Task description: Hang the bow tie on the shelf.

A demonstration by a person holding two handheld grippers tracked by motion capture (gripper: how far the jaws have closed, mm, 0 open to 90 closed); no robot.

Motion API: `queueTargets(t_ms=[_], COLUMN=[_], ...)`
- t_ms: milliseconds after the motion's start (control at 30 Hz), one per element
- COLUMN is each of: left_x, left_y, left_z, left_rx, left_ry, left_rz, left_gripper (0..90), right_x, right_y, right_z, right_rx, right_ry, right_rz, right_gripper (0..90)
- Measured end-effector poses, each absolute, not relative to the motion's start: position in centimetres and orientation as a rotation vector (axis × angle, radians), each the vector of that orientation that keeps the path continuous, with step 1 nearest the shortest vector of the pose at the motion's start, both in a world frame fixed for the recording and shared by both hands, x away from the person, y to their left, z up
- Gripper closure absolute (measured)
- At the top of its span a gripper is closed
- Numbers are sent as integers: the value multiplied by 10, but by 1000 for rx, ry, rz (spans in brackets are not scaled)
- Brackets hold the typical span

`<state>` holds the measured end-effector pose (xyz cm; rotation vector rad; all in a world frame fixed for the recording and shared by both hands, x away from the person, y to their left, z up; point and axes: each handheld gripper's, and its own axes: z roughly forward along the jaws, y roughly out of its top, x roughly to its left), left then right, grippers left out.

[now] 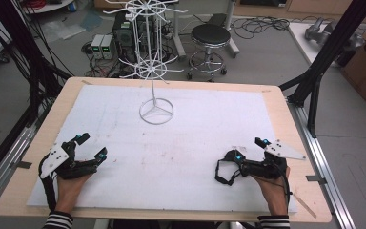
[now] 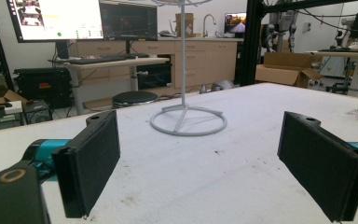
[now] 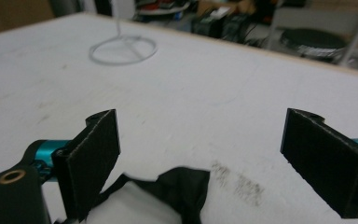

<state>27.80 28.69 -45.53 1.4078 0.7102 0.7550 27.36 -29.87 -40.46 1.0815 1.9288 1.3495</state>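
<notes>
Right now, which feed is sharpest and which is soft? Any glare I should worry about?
Left gripper view: sharp, the white stand crisp. Right gripper view: soft, the stand's base ring and the background blurred. High view: even light, low detail, faint shadows under the left gripper and right gripper; no strong glare.

No readable text, labels, brands or numbers anywhere.
</notes>
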Motion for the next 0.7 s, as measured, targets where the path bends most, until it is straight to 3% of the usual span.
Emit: queueTargets(t_ms=[700], left_x=[278], left_y=[287], left_z=[-455], left_rx=[1408], left_ry=[710], left_rz=[755], left_gripper=[132], right_x=[296], right_y=[-299], right_z=[-389], right_rx=[1155], right_ry=[2338], right_rz=[1049], right_gripper=[246])
